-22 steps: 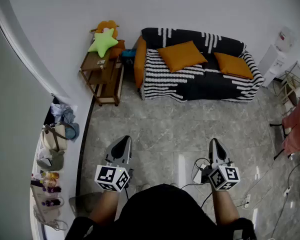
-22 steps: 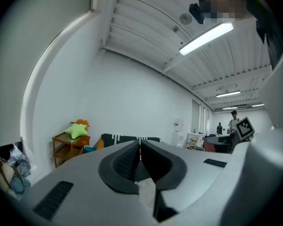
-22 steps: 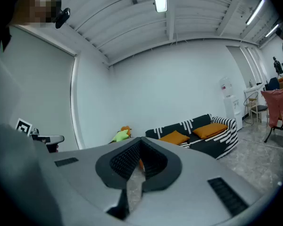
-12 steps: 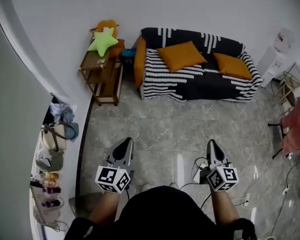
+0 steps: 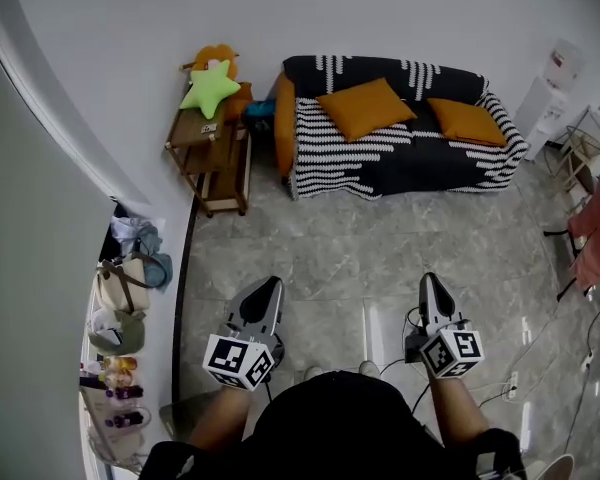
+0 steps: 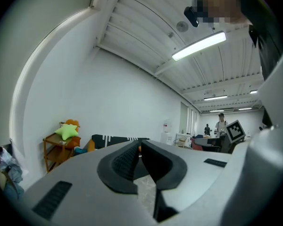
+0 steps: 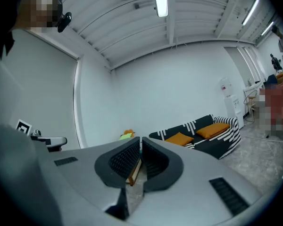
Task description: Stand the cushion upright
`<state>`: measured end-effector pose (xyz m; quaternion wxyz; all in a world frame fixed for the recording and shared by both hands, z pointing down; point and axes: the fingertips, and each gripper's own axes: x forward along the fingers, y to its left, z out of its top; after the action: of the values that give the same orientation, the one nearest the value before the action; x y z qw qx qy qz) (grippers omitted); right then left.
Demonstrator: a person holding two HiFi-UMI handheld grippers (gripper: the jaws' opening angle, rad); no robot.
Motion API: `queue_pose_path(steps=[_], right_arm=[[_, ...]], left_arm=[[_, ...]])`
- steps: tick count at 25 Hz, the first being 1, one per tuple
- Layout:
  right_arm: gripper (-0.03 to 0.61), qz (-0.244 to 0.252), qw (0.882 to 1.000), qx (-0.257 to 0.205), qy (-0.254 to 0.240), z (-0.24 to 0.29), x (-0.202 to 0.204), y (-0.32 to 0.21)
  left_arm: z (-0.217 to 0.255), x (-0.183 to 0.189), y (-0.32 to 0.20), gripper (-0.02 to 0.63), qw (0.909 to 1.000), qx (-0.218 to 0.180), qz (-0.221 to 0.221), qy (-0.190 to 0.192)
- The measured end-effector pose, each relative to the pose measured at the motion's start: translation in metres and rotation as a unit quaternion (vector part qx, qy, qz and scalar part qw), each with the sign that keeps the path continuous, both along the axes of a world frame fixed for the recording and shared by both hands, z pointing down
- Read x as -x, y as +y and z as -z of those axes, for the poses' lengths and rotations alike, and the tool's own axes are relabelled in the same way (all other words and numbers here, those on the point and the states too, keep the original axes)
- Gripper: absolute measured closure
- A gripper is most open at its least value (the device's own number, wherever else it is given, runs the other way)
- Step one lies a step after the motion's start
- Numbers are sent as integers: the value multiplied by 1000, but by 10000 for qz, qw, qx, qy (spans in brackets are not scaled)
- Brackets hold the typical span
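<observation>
Both tools are level in front of me, pointing across the floor. Left gripper (image 5: 270, 286): jaws pressed together, nothing between them. Right gripper (image 5: 429, 281): same story, closed and empty.

The sofa (image 5: 380, 168) sits well ahead of both tips. The middle cushion (image 5: 365, 108) is ahead, between my two grippers' lines, lying flat on the seat as a diamond (one corner aimed back toward me), broad face up. The second cushion (image 5: 467, 121) is ahead and slightly right of the right gripper, also flat, its long axis running along the seat. Neither stands on edge.
</observation>
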<state>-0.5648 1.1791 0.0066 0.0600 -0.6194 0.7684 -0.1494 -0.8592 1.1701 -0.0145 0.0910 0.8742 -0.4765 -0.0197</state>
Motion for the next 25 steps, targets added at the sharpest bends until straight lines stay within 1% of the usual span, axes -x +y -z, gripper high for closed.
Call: queue_pose_path(steps=[2,3,4,6,7,8,12,14,16,18,22,25], right_arm=[[531,23,9999,-110,56,3,8,4],[463,63,9998,-147,96,5,13,5],[406,104,9997,-173,149,7,16,6],[340,147,9993,-203,291,11,19,4],[319,150,9990,-199,361,13,19,3],[306,143,9989,-186,409,14,17,0],[298,66,9993,-183,324,16,11,-15],[298,86,9995,-233,206,14,9,-27],[298,97,9995,-205,202,8,3,-43],[298,129,9996,-142,194,-1,-5,-63],[296,314,9994,-142,43,-11,-16,-113],[296,454,9989,-135,-9,-14,-30,-153]], left_arm=[[-1,8,1,574,9999,-73,79,-6],[-2,11,-1,538,9999,-88,118,-4],[-3,13,-3,466,9999,-79,133,-2],[-3,13,-10,383,9999,-36,130,9],[-2,12,-13,350,9999,-26,132,21],[-2,10,-16,339,9999,-23,133,34],[-3,6,-29,324,9999,-4,93,56],[-5,3,-38,324,9999,6,104,-15],[-6,-1,-49,314,9999,15,136,-95],[-7,-7,-62,290,9997,14,178,-147],[-8,-19,-98,278,9990,52,330,-292],[-5,-35,-129,278,9984,111,478,-270]])
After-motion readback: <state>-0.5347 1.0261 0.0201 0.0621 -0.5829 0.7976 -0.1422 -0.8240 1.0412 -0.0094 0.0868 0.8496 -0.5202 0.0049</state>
